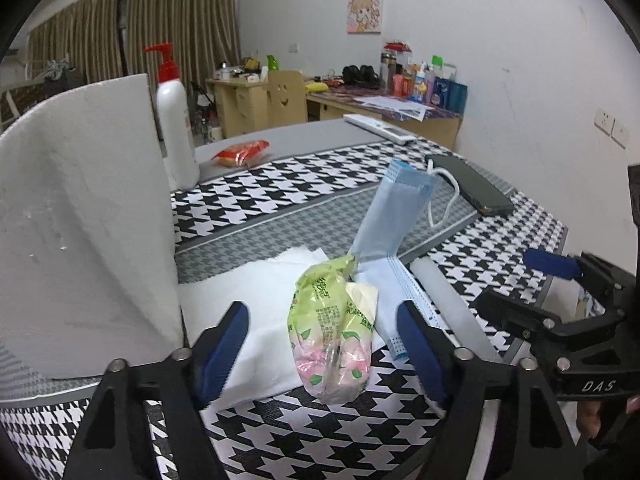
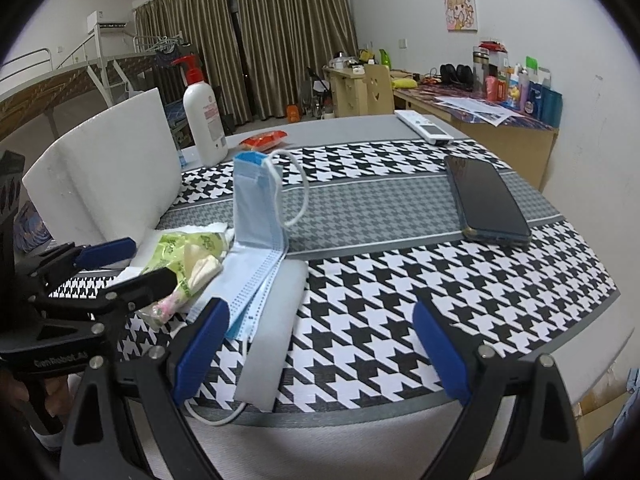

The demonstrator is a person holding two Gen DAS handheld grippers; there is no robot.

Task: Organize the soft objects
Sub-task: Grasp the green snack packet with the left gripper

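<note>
Task looks early, nothing clearly sorted yet. Soft items sit in a loose pile at the near-left part of the counter (image 2: 400, 280): green tissue pack (image 1: 332, 332), white paper towel (image 1: 256, 320) under it, blue face mask (image 1: 384, 236) overlapping the pack's far end.

Left claw (image 1: 320, 356) spread wide, empty, straddling the tissue pack; pads on either side, not touching it as far as I can tell. Right claw (image 2: 320, 344) also wide open, holding nothing, hovering over the counter edge just right of the pile; its left pad sits near the mask's lower edge.

Tissue pack: crumpled, partly used, tissue poking out the top, pink floral print at the near end. Mask: folded, one half standing upright, the other flat, ear loop (image 2: 296, 188) hanging free. It partly rests on a pale flat strip (image 2: 276, 320).

Left to do, judging by the layout: grasp each soft item and place it; destination unclear, maybe the white foam board (image 2: 108, 172).
</note>
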